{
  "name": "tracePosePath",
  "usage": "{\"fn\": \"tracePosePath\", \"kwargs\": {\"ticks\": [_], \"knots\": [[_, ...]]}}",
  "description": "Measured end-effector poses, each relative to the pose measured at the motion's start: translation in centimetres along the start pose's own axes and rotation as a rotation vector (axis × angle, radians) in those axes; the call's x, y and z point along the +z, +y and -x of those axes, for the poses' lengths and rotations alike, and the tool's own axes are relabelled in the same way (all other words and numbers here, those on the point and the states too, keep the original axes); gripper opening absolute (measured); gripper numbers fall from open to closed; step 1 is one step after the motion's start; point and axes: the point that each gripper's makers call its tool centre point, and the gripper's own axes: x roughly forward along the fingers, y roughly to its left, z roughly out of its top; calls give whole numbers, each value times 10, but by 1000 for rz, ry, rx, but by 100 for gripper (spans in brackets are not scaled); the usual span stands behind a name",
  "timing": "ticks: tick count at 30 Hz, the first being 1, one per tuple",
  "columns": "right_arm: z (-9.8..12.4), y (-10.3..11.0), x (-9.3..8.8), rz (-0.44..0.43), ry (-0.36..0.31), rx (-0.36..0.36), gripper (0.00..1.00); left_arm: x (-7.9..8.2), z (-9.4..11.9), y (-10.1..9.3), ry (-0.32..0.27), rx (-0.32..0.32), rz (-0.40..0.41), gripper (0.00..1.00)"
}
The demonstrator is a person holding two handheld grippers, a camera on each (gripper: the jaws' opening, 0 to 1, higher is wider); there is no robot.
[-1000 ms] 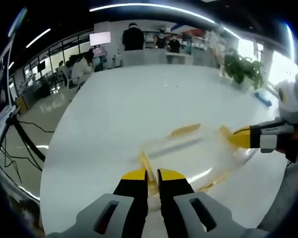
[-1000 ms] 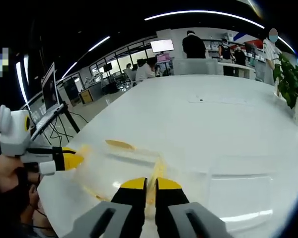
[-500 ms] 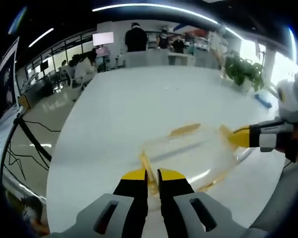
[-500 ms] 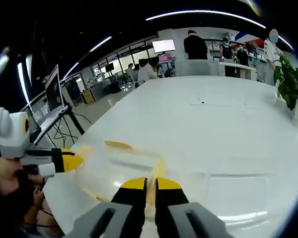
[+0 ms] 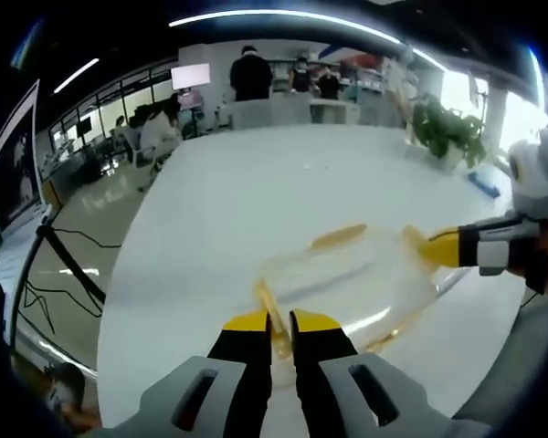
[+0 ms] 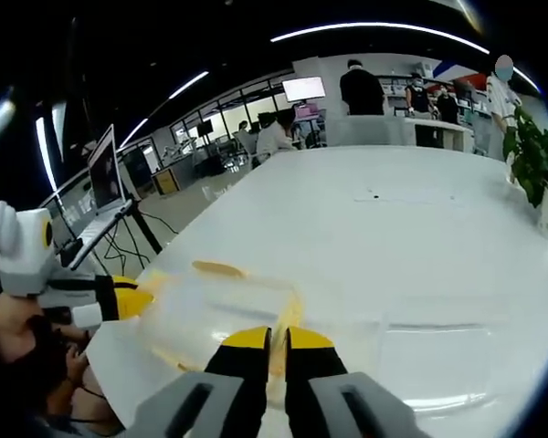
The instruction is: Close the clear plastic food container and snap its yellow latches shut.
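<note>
Surface: we are working on a white table (image 5: 256, 192) in an open office; people (image 5: 250, 71) are standing far behind.
Count: one clear container (image 5: 347, 287), four yellow latches.
Left gripper (image 5: 279, 322): pinching a latch (image 5: 268, 306).
Right gripper (image 6: 278, 338): pinching a latch (image 6: 288, 315).

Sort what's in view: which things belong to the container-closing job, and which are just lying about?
Job:
- clear container
- yellow latches
- left claw, shut on a latch
- right claw, shut on a latch

Lying about:
- potted plant
- laptop
- white table
</note>
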Motion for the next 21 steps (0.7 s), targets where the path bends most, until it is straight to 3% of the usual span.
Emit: {"fn": "tracePosePath", "kwargs": {"ticks": [9,21], "knots": [[6,-12,6,-11,-8,-23,1,4,-1,-13,5,-21,-26,5],[21,-41,6,18,-20,-83,1,17,-6,-47,-18,-67,-67,6]]}}
